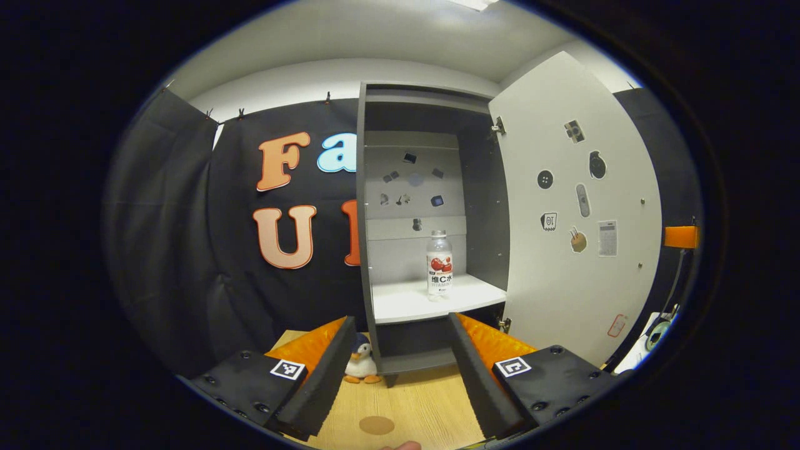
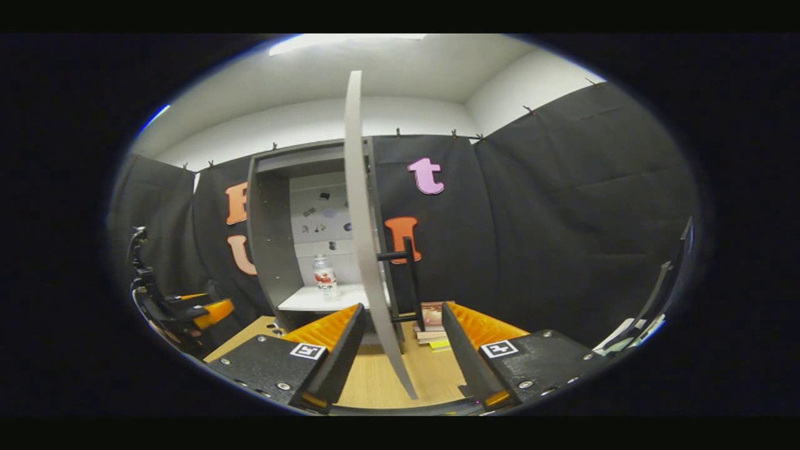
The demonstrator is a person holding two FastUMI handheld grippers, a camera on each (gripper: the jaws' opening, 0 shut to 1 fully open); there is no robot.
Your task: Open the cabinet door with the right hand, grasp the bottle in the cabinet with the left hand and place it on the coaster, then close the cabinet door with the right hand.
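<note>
A wooden table (image 1: pixel 431 406) fronts the black-curtained booth wall. At centre frame in the left gripper view stands the grey cabinet (image 1: pixel 369 250), its door (image 1: pixel 581 206) swung wide to the right. The bottle (image 1: pixel 439 265) stands upright on the white shelf, straight ahead above the left gripper (image 1: pixel 400 375), which gapes empty. The coaster (image 1: pixel 377 425) lies at bottom centre. In the right gripper view, the right gripper (image 2: pixel 400 350) is spread around the door's edge, apart from the handle (image 2: pixel 409 281); the left looks better lined up.

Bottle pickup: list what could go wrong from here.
1. The bottle is tall and narrow and stands near the shelf's front edge; a nudge from the left gripper could tip it off.
2. The door edge sits between the right gripper's open jaws, unheld; it might swing.
3. The penguin sits near the coaster, crowding the placement.
</note>
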